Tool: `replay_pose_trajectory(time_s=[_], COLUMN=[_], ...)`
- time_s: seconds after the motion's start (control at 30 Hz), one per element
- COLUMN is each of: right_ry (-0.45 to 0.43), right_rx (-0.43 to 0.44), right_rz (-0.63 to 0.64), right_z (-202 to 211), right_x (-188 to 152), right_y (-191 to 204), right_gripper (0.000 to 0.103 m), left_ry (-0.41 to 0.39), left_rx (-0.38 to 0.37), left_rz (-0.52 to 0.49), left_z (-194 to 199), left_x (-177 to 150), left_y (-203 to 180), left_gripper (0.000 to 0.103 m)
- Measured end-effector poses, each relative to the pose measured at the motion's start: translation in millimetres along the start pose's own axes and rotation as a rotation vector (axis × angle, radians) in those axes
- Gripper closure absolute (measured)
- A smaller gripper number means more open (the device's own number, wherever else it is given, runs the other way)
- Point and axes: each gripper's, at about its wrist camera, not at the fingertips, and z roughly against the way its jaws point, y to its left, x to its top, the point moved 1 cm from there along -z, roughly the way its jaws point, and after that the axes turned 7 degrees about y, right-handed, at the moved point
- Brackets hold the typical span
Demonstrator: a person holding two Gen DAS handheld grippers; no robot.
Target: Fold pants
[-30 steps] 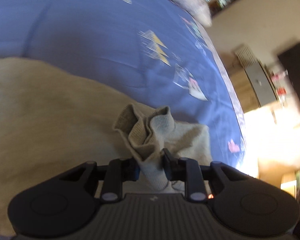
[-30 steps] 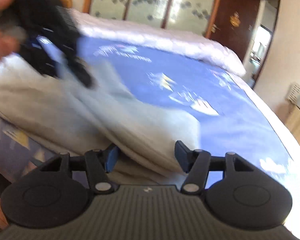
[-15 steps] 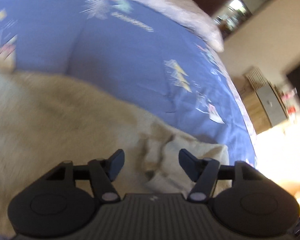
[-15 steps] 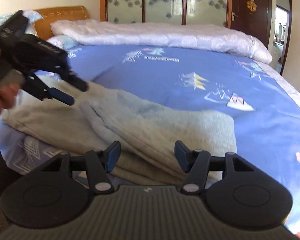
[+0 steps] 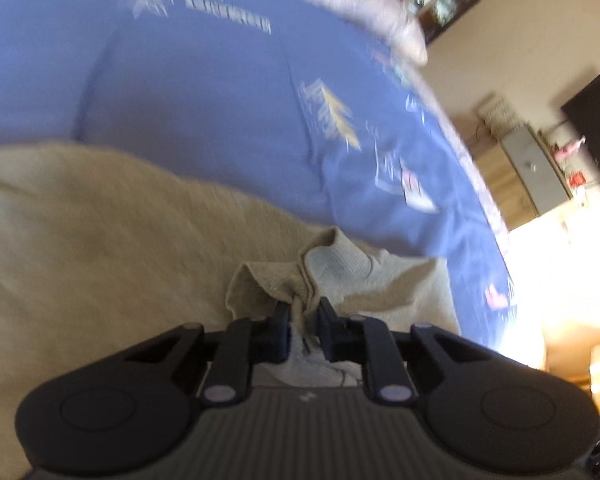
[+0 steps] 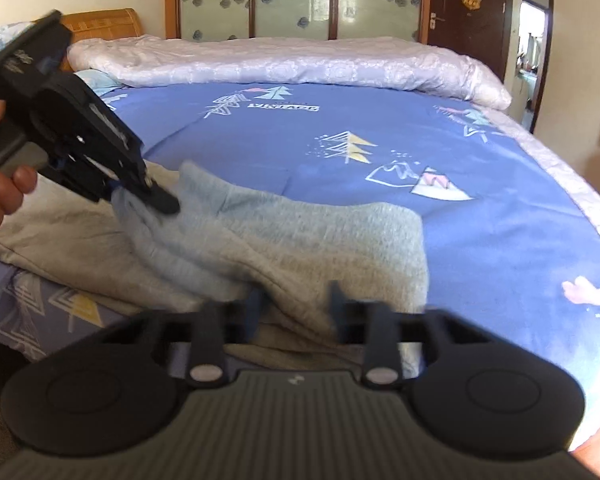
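Grey-beige sweatpants (image 6: 284, 240) spread flat on blue printed bedsheet (image 6: 340, 148), near edge of bed, running from far left toward near right.

Left gripper (image 5: 303, 330): jaws closing, pinching a bunched fold of ribbed hem with drawstring between the pads. Same gripper seen at left of right wrist view (image 6: 162, 200), tips in fabric, lifting a ridge.

Right gripper (image 6: 296, 308): jaws closing, blurred; thick fabric edge between the fingers, pad contact not certain.

Step in hand, judged: securing two grasp points before the fold.

Next move calls for: both pinches firm, then lifting together and carrying the held edge across the rest of the garment, keeping layers aligned.
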Motion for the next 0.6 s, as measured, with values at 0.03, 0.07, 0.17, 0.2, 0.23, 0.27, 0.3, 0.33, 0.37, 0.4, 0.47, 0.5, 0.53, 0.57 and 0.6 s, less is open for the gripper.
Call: replay_pose_trajectory(time_s=[0.03,0.07,0.17,0.2,0.23,0.27,0.3,0.33,0.37,0.4,0.47,0.5,0.53,0.57,0.6], right_ry=[-0.011,-0.014,0.023,0.053,0.079,0.090,0.085,0.074,0.055,0.033,-0.006,-0.020,-0.026,-0.021,-0.007], right_rx=[0.014,0.032,0.077,0.088,0.097,0.090,0.084,0.096,0.121,0.150,0.189,0.197,0.205,0.208,0.206], right_rz=[-0.001,-0.001,0.016,0.033,0.046,0.056,0.069,0.074,0.064,0.037,-0.046,-0.094,-0.139,-0.187,-0.234], right_z=[-1.5,-3.9,-17.0,-23.7,-30.0,-32.5,-30.2,-24.6,-16.7,-9.4,1.1,3.2,1.9,-2.0,-9.4], right_x=[1.7,3.9,6.4,5.9,4.7,4.0,4.9,7.3,10.4,13.6,20.5,24.4,27.7,30.4,31.5], right_y=[5.3,11.3,26.8,31.6,35.2,37.7,39.6,39.5,36.5,32.0,18.0,10.7,3.4,-3.1,-9.0], right_gripper=[0.078,0.078,0.068,0.062,0.057,0.057,0.057,0.057,0.056,0.055,0.055,0.055,0.055,0.055,0.055], left_ry=[-0.018,-0.035,-0.027,-0.006,0.012,0.021,0.002,-0.006,-0.010,-0.012,-0.010,-0.010,-0.011,-0.013,-0.016], left_rx=[0.022,0.045,0.120,0.144,0.162,0.166,0.158,0.159,0.167,0.170,0.159,0.153,0.147,0.145,0.145], left_rz=[0.003,0.006,0.034,0.038,0.039,0.044,0.049,0.042,0.031,0.023,0.028,0.037,0.045,0.046,0.043], left_z=[5.5,9.1,9.1,1.9,-6.5,-10.8,-10.2,-8.9,-9.2,-9.9,-9.4,-9.8,-9.5,-9.8,-10.0], left_x=[-0.6,-1.8,-2.0,-3.5,-5.6,-9.5,-12.2,-13.4,-12.8,-12.3,-11.0,-11.0,-10.7,-11.1,-11.7], left_y=[2.5,5.1,26.3,33.2,37.3,43.5,45.9,45.1,42.9,40.6,42.7,44.6,47.3,47.0,45.7], left_gripper=[0.089,0.089,0.089,0.088,0.087,0.086,0.084,0.083,0.083,0.082,0.081,0.081,0.081,0.081,0.081])
